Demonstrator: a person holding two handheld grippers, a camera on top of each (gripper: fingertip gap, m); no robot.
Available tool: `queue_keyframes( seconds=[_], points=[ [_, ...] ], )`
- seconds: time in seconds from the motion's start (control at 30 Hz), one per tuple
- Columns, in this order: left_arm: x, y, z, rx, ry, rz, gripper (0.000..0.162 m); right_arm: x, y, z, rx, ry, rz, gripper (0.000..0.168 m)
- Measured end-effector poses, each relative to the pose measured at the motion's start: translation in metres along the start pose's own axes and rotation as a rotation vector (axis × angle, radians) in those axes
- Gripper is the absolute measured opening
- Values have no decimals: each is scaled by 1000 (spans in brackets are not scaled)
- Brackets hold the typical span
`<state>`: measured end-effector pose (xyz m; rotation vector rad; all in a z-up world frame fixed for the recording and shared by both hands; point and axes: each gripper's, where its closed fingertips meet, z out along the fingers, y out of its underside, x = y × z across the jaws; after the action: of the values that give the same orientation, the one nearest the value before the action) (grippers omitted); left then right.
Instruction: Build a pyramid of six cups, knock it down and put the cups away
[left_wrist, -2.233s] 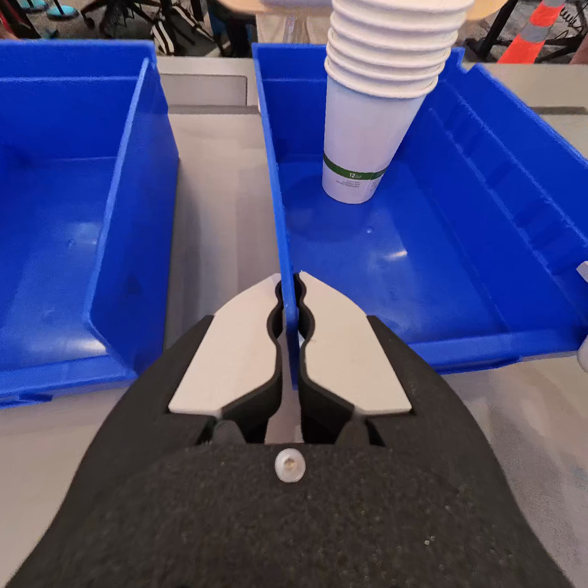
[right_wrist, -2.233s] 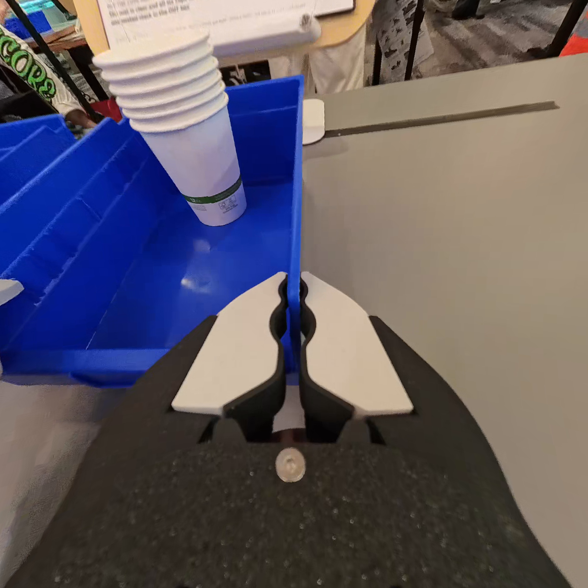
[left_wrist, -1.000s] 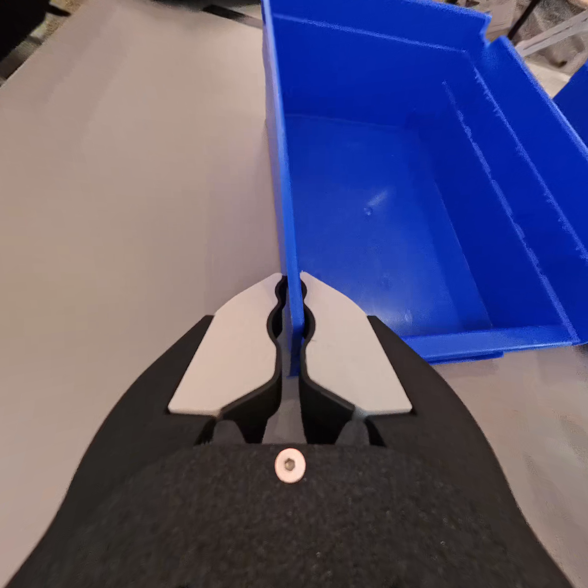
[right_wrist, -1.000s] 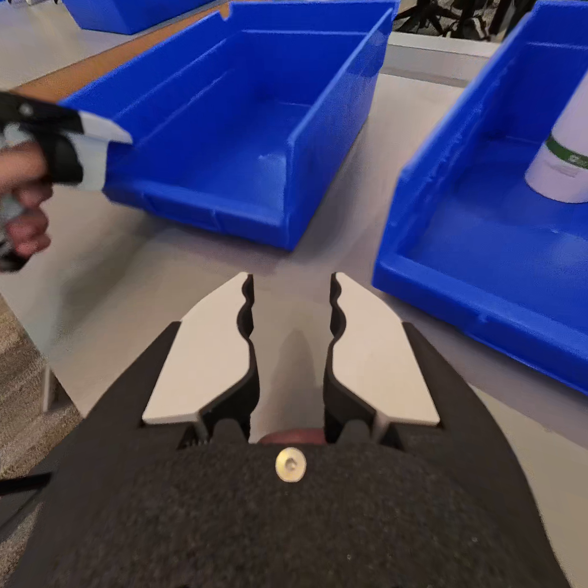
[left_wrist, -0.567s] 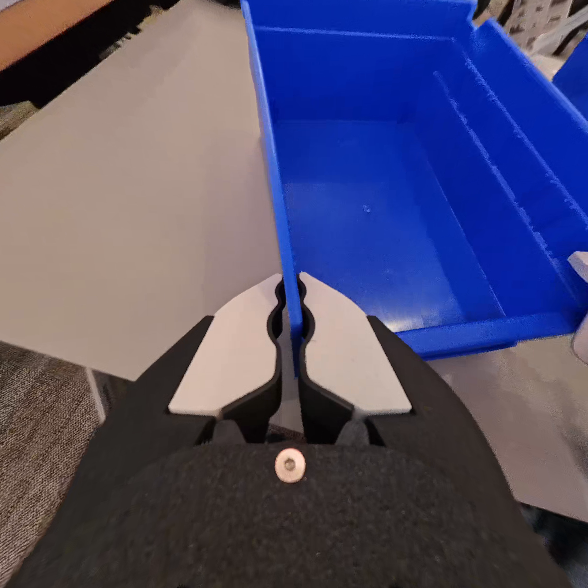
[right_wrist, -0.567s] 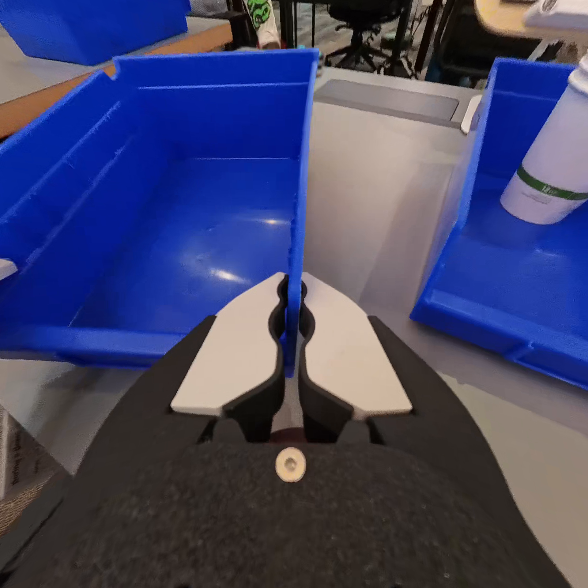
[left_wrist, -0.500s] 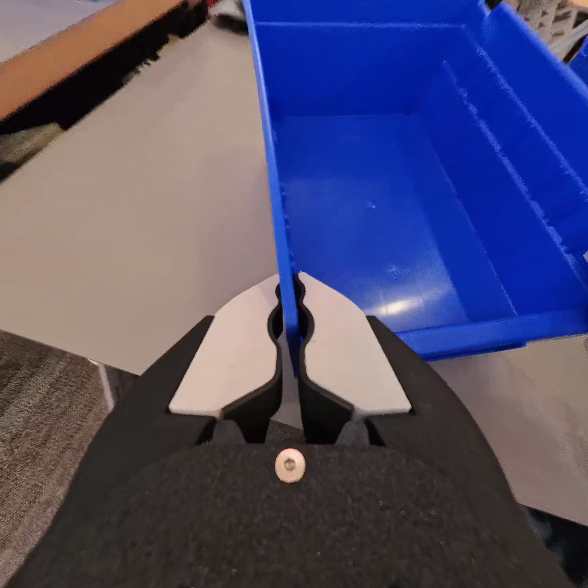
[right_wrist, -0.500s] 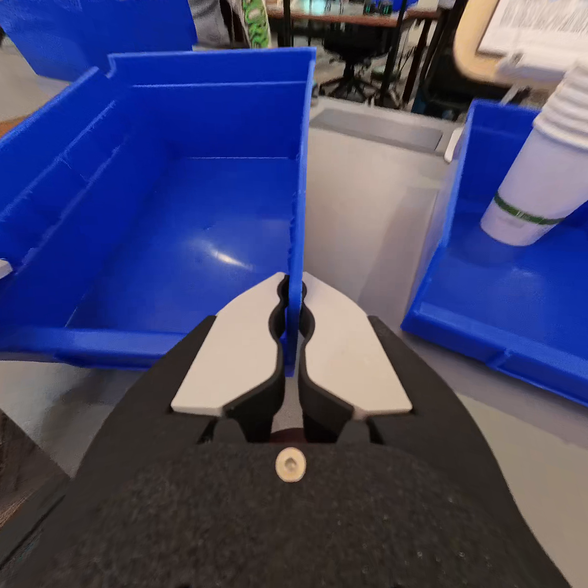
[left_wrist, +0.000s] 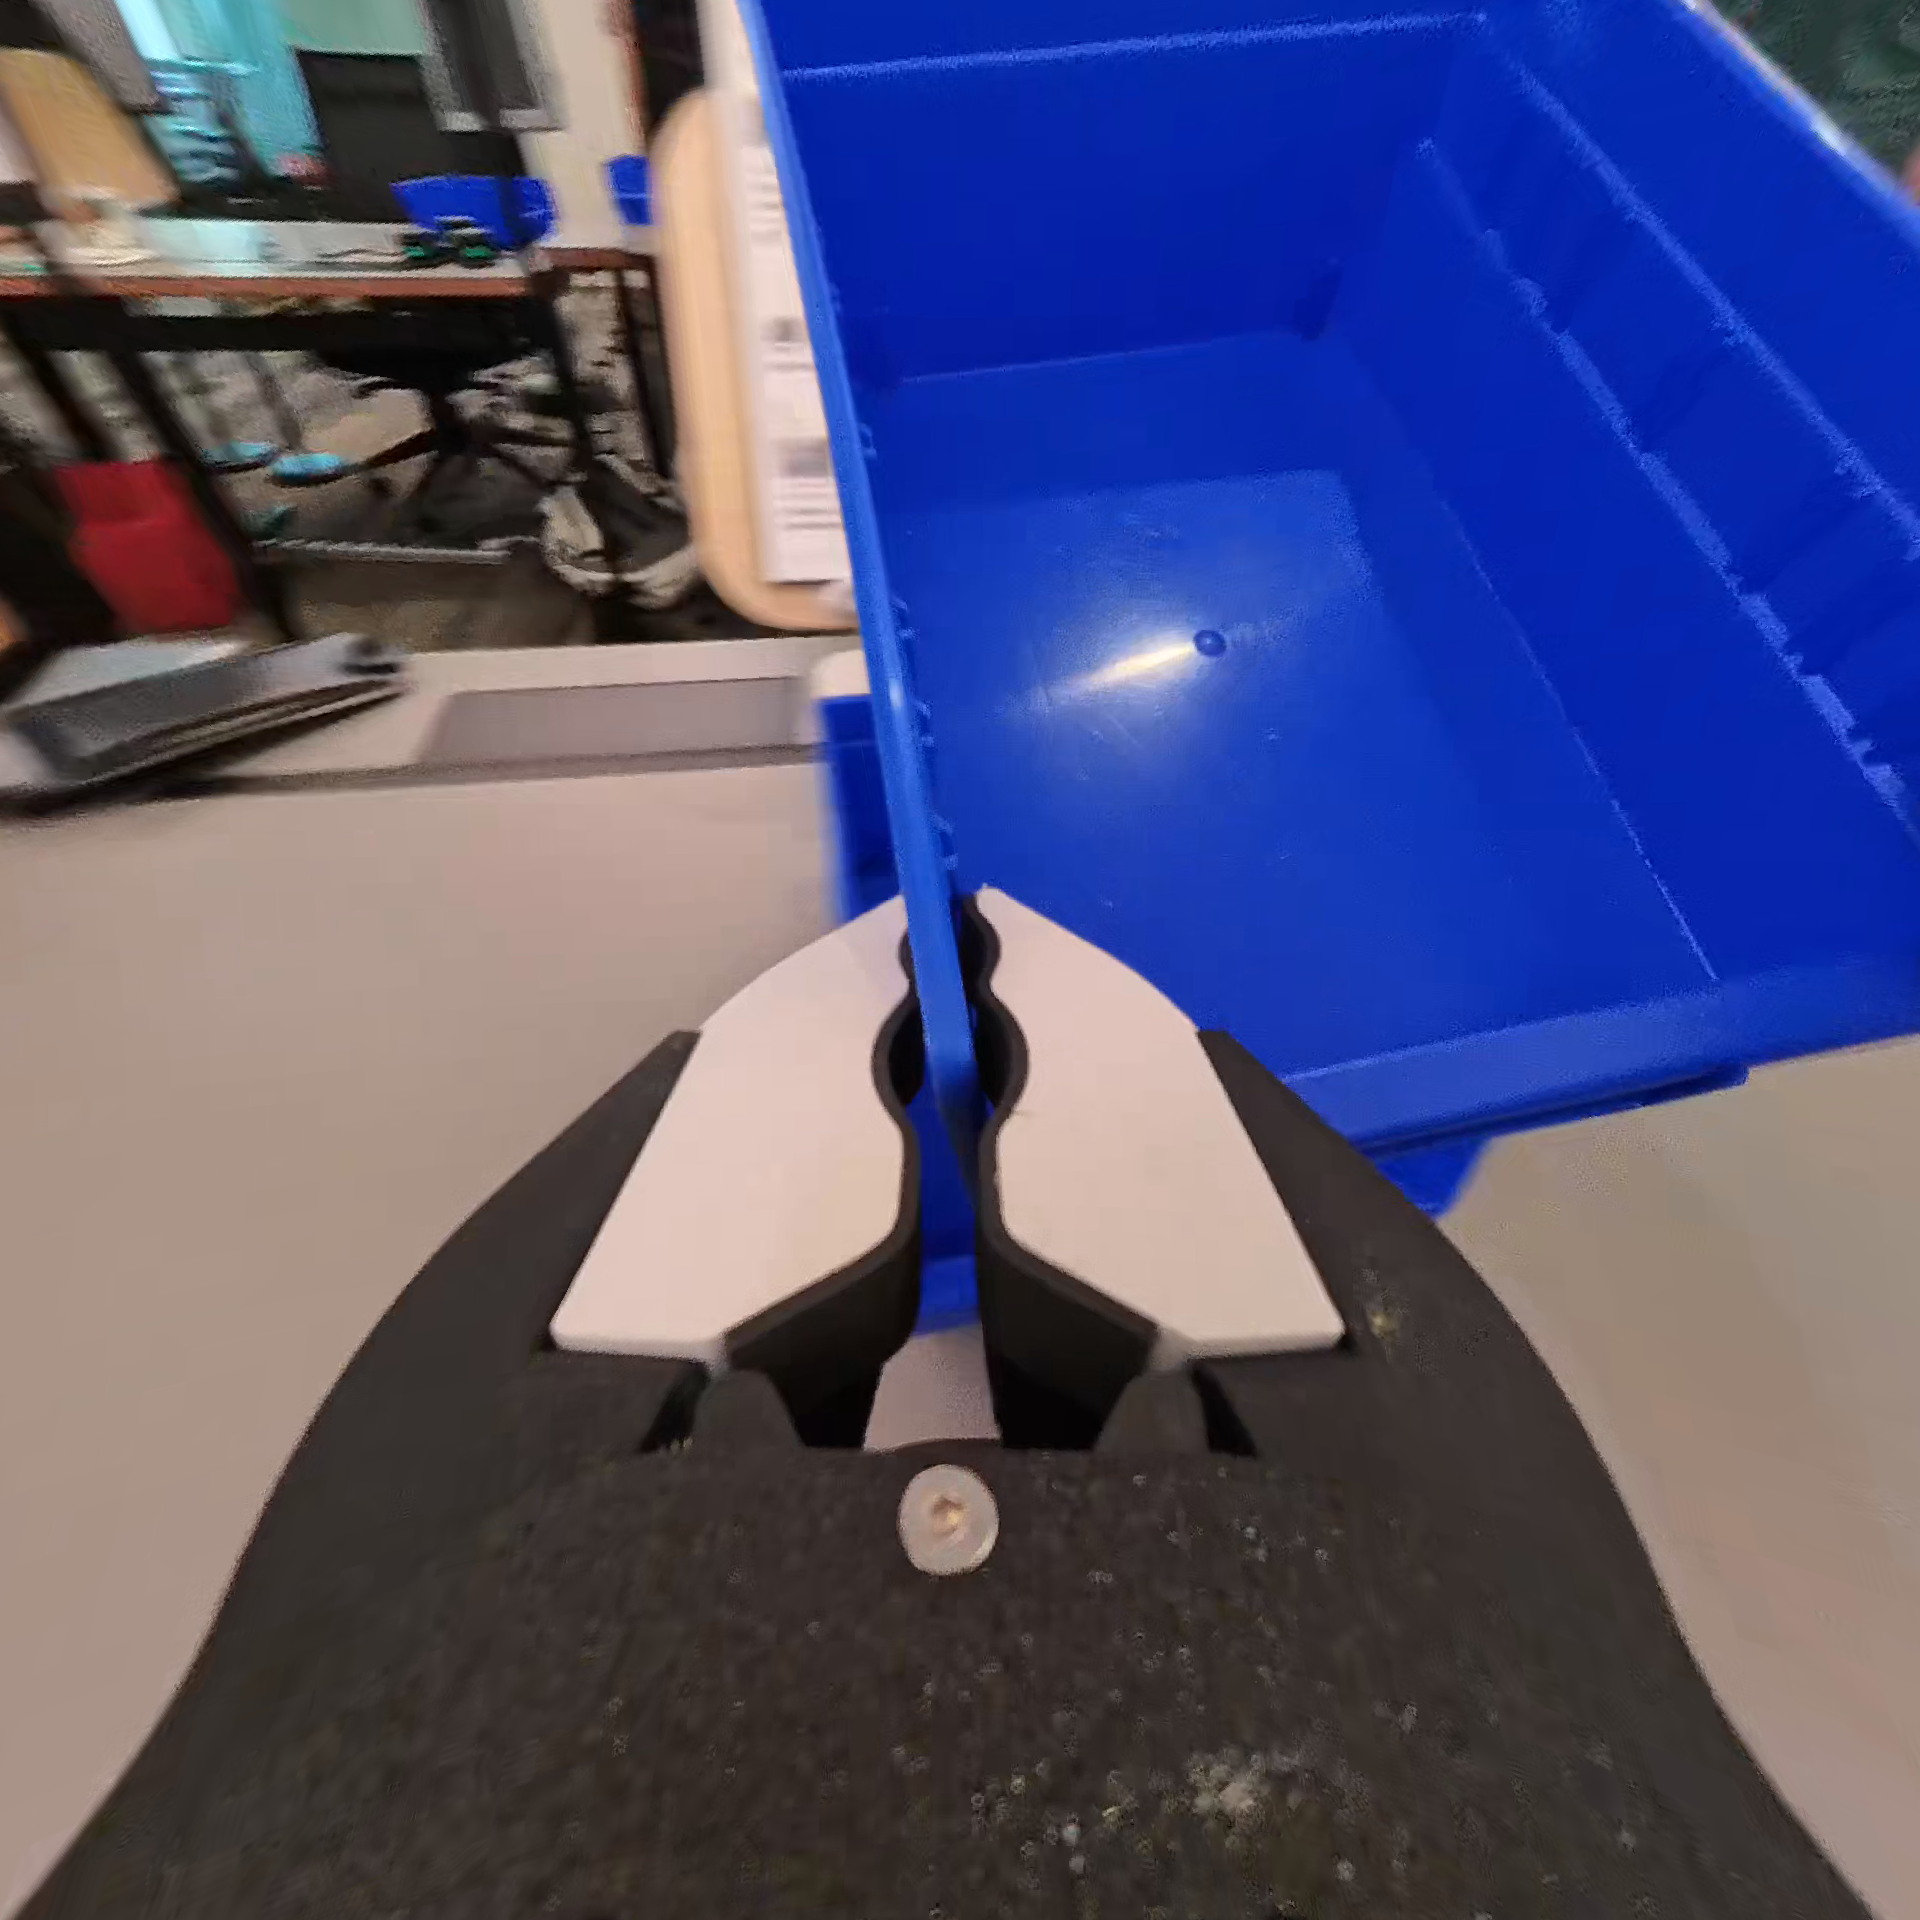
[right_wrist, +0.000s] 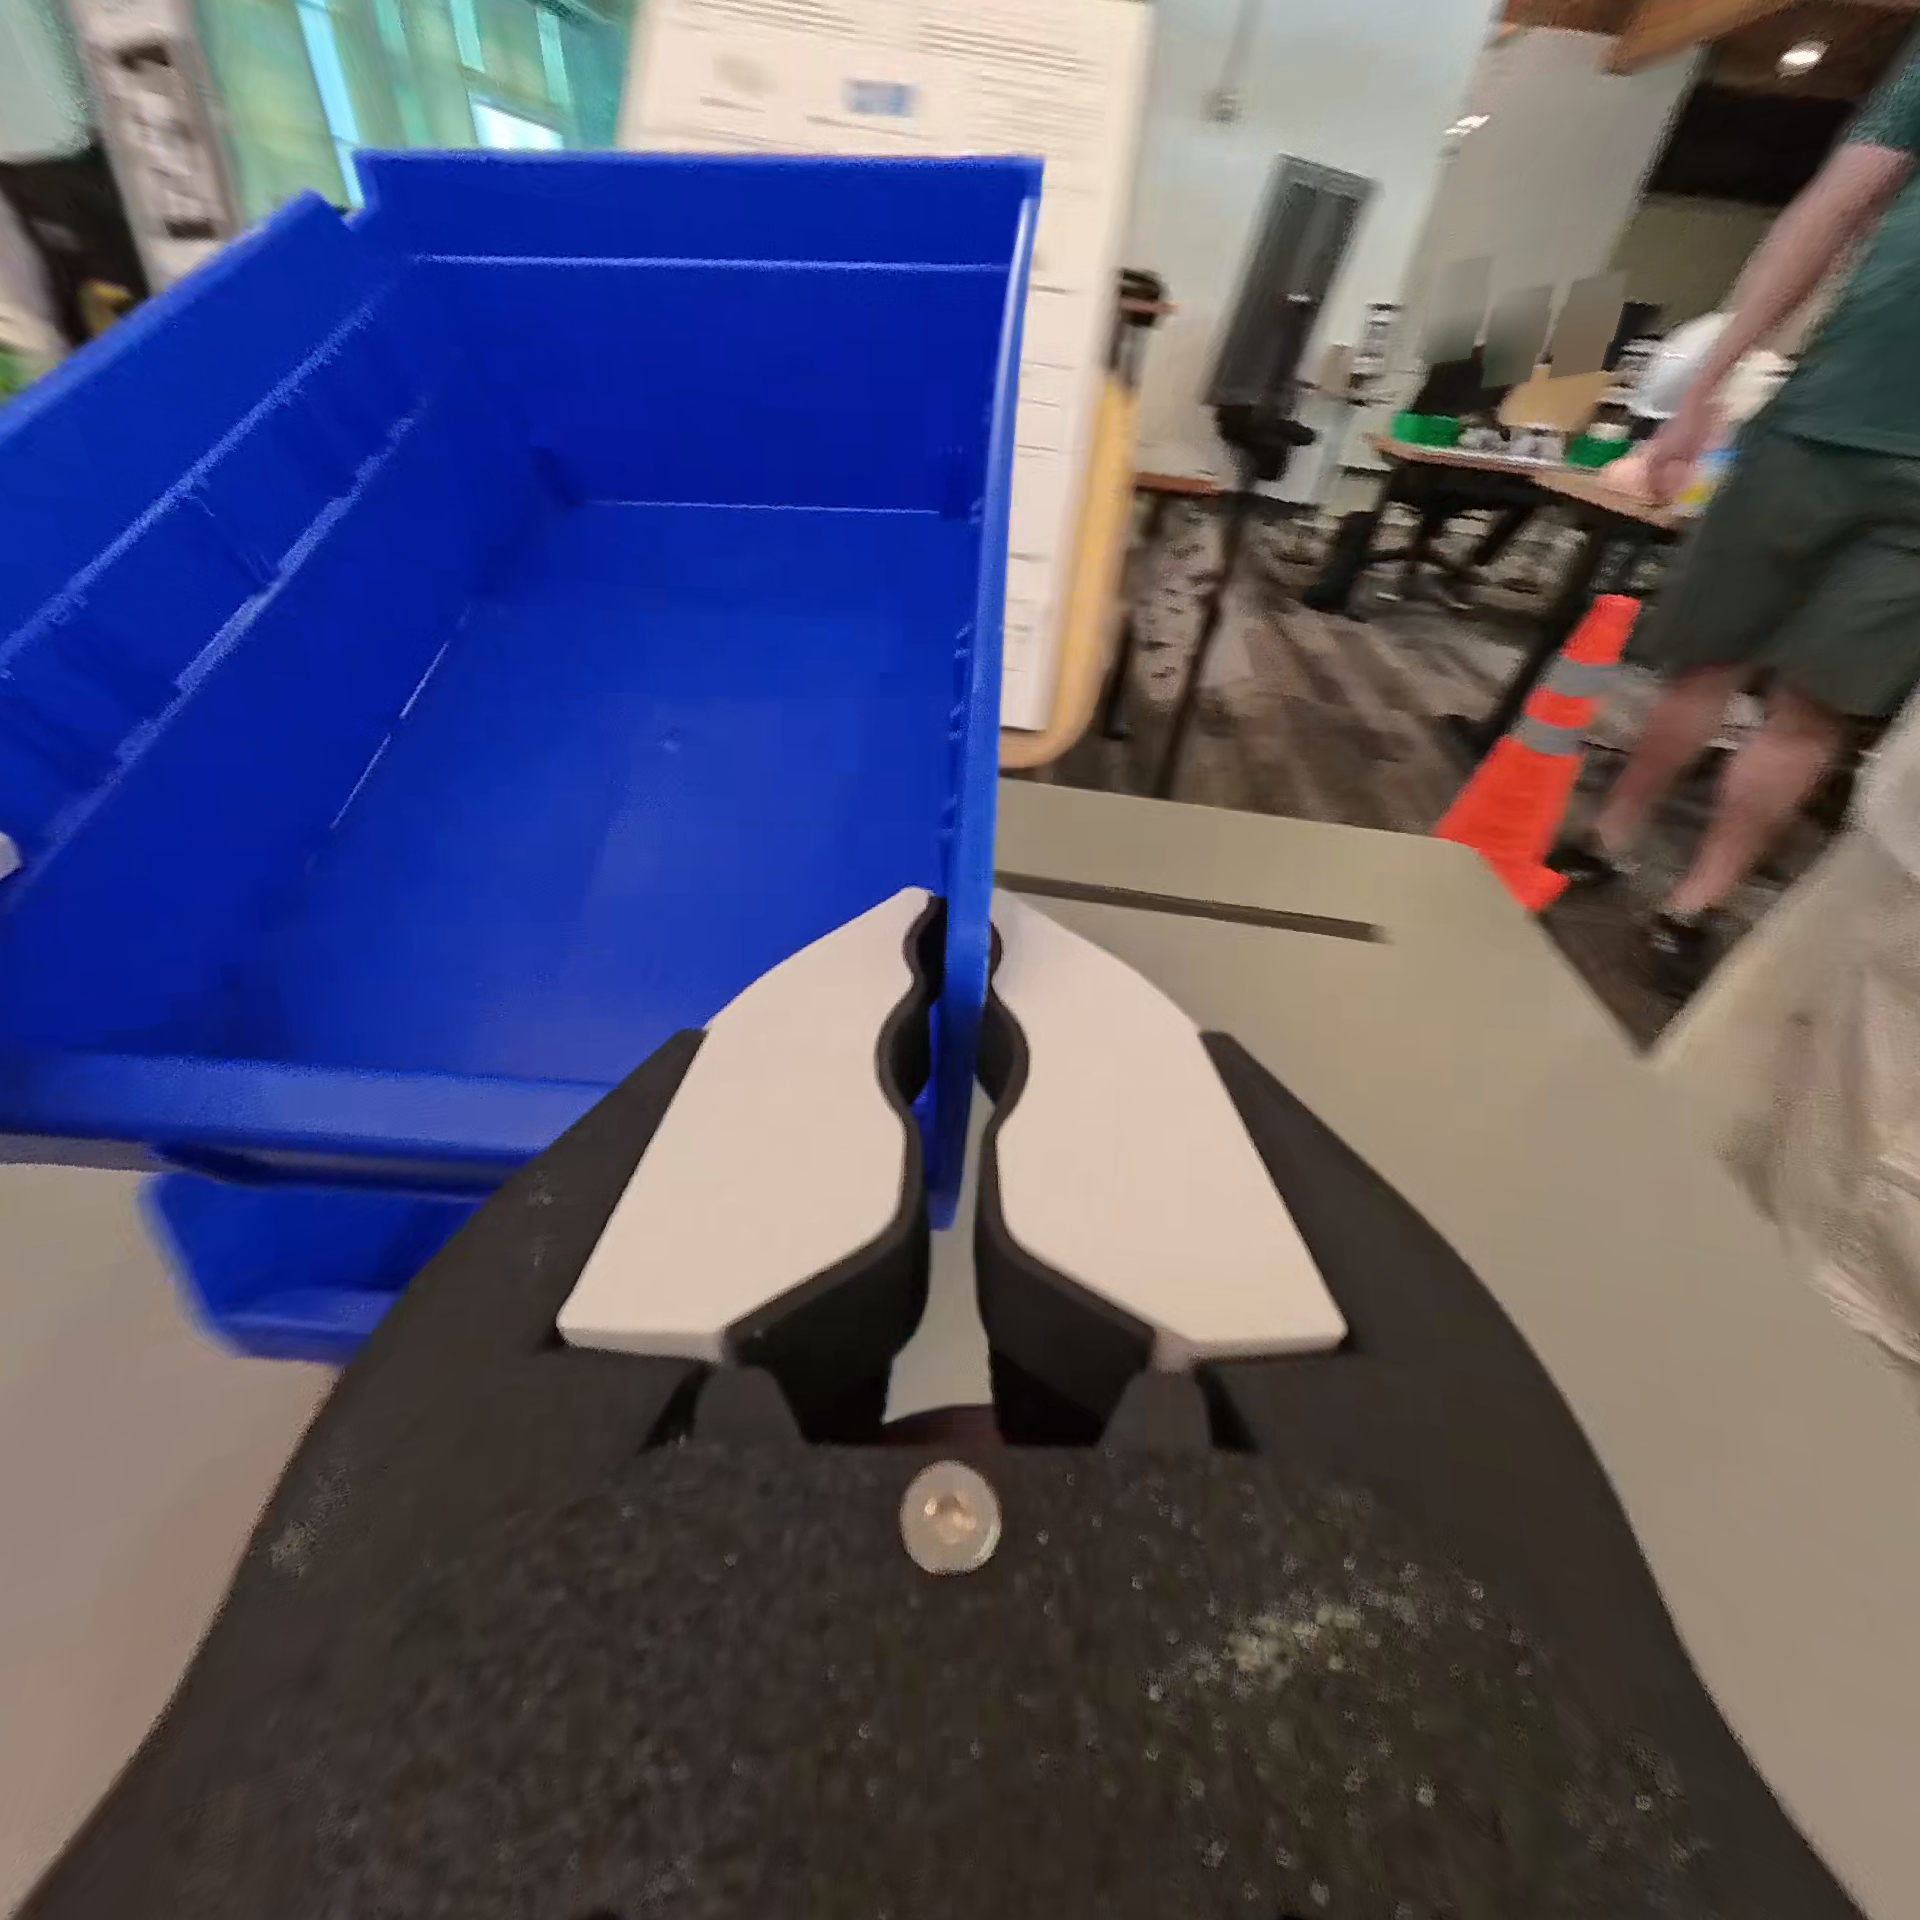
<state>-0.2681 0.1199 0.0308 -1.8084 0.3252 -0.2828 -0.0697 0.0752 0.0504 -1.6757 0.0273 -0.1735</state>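
Gripping tools (left_wrist: 940, 914) (right_wrist: 961, 909) astride bin (left_wrist: 1299, 582) walls

Both views are evenly lit by bright indoor light from above. A white glare streak is seen on the floor of the blue bin (left_wrist: 1351, 727) in the left wrist view, and only soft shadows are cast on the grey table (left_wrist: 364, 987). The background is smeared by motion blur in both views, most strongly at the right edge of the right wrist view, where a walking person (right_wrist: 1787, 499) is blurred. Straight lines are bent near the edges by the wide-angle lens. The near black gripper bodies stay sharp.
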Motion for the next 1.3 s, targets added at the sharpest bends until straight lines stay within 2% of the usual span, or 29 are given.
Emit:
queue_keyframes(
  seconds=[0.1,0.23,0.33,0.47,0.67,0.83,0.93,1.0,1.03,1.07,1.17,1.23,1.3],
  points=[
    [93,-2,38,-35,107,38,4,94,19,-3,-63,101,11,2],
    [191,29,77,-131,185,64,4,188,70,-2,-196,143,28,2],
    [237,64,101,-210,200,52,4,229,111,7,-271,129,73,2],
    [261,103,124,-276,171,59,4,251,158,23,-315,86,102,2],
    [266,137,143,-328,134,67,6,256,201,48,-360,21,132,3],
    [272,139,145,-281,168,52,12,260,203,52,-321,-11,163,2],
    [281,142,139,-298,259,0,30,261,201,50,-286,5,114,4],
    [286,137,123,-318,349,-27,49,264,198,41,-288,39,25,28],
    [284,130,111,-310,390,-31,59,266,194,33,-289,54,4,31],
    [280,122,96,-298,430,-24,62,268,186,25,-278,80,-1,31],
    [243,97,50,-261,489,21,68,263,143,-2,-179,125,15,37],
    [193,85,33,-239,451,34,67,226,107,-12,-75,20,29,44],
    [126,83,31,-227,342,47,66,170,86,-16,-14,-99,56,46]
  ],
)
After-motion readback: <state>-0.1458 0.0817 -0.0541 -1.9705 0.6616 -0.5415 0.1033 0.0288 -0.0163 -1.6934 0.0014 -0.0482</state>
